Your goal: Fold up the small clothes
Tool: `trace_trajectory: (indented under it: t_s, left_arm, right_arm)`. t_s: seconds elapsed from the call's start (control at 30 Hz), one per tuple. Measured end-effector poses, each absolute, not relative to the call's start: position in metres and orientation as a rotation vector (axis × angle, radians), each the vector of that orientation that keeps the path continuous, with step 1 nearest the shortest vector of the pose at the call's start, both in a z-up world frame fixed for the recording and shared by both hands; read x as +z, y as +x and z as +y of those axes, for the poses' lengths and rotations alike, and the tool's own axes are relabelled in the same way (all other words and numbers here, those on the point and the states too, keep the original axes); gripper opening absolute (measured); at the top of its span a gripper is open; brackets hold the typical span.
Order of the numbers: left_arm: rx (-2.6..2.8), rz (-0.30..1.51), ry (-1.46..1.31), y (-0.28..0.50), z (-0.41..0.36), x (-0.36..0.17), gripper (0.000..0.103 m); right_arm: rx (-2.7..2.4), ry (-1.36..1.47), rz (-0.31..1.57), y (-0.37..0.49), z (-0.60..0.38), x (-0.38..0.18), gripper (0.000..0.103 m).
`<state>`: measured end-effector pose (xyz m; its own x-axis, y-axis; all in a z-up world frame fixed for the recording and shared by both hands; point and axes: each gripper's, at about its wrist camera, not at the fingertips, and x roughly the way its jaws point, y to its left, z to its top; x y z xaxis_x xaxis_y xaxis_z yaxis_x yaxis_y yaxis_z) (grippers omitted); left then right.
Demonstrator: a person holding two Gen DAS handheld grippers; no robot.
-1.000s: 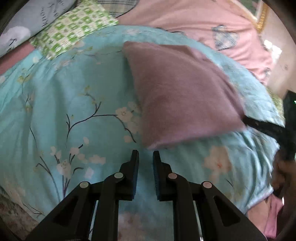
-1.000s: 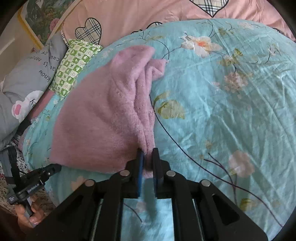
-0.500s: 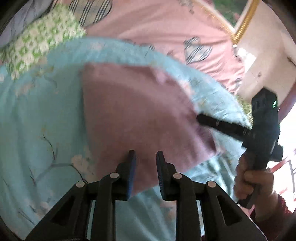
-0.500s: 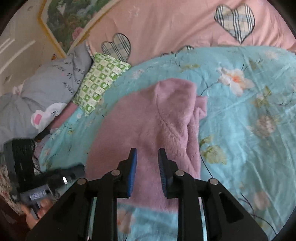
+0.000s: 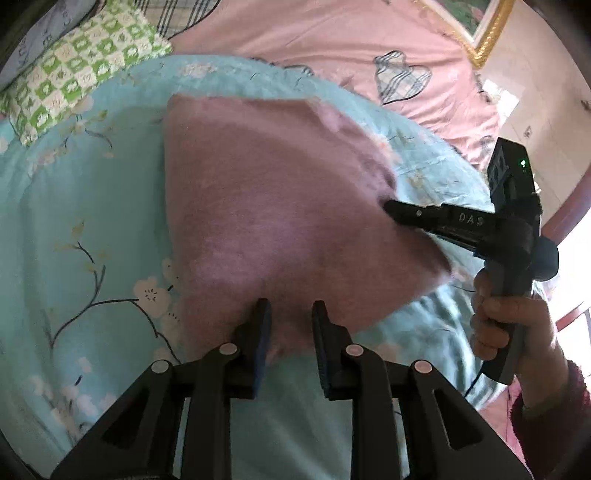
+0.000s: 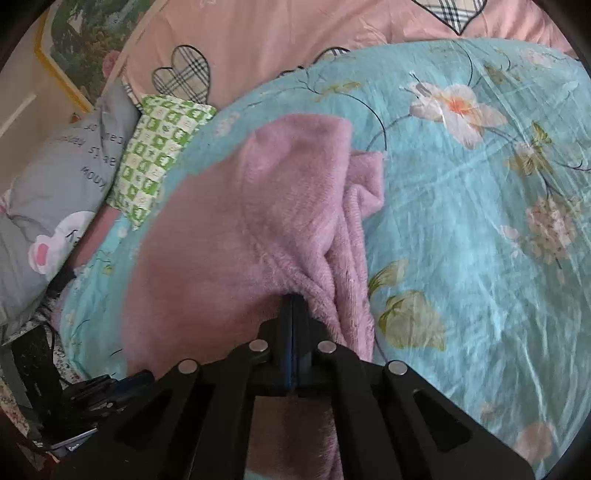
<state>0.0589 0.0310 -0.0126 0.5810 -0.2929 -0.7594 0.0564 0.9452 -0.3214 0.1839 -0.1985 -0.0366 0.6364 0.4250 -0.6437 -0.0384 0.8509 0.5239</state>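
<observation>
A pink fleece garment (image 5: 277, 206) lies folded on a turquoise floral quilt (image 5: 92, 221). My left gripper (image 5: 291, 304) hovers over the garment's near edge, jaws a little apart, and the pads do not press the cloth. In the right wrist view the garment (image 6: 240, 240) shows a bunched fold along its right side. My right gripper (image 6: 293, 301) is shut, its tips pushed against that fold, and no cloth shows between the pads. From the left wrist view the right gripper (image 5: 389, 206) pokes at the garment's right edge, held by a hand (image 5: 509, 325).
The quilt (image 6: 461, 240) stretches bare to the right of the garment. A green checked pillow (image 6: 159, 158) and a grey printed pillow (image 6: 55, 184) lie at the far left. Beyond is a pink sheet with plaid hearts (image 5: 332, 37), and a gold-framed picture (image 5: 487, 29) hangs on the wall.
The right gripper let go of the garment's near corner, opened, moved further along the fold and shut again. The left gripper came from the bare quilt to the garment's edge and its jaws widened.
</observation>
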Motion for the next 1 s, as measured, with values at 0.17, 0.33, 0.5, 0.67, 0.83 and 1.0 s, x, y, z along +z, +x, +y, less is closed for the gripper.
trace_trajectory:
  t_s: [0.17, 0.33, 0.5, 0.67, 0.83, 1.0]
  left_arm:
    - [-0.203, 0.863, -0.318, 0.044, 0.046, 0.010, 0.034]
    - [-0.167, 0.943, -0.340, 0.049, 0.058, -0.018, 0.034]
    - [-0.157, 0.944, -0.319, 0.050, 0.056, -0.028, 0.034]
    - [-0.158, 0.928, -0.320, 0.037, 0.058, -0.020, 0.047]
    - [-0.098, 0.920, -0.293, 0.010, 0.059, -0.017, 0.058]
    - [-0.033, 0.912, -0.249, -0.015, 0.060, -0.016, 0.066]
  right_arm:
    - [0.334, 0.420, 0.781, 0.141, -0.181, -0.003, 0.004]
    - [0.270, 0.318, 0.845, 0.121, -0.174, -0.020, 0.005]
    - [0.256, 0.414, 0.863, 0.119, -0.195, -0.048, 0.001]
    - [0.260, 0.424, 0.858, 0.112, -0.194, -0.036, 0.005]
    - [0.273, 0.434, 0.813, 0.086, -0.193, -0.019, 0.005]
    - [0.300, 0.435, 0.784, 0.065, -0.186, -0.011, 0.006]
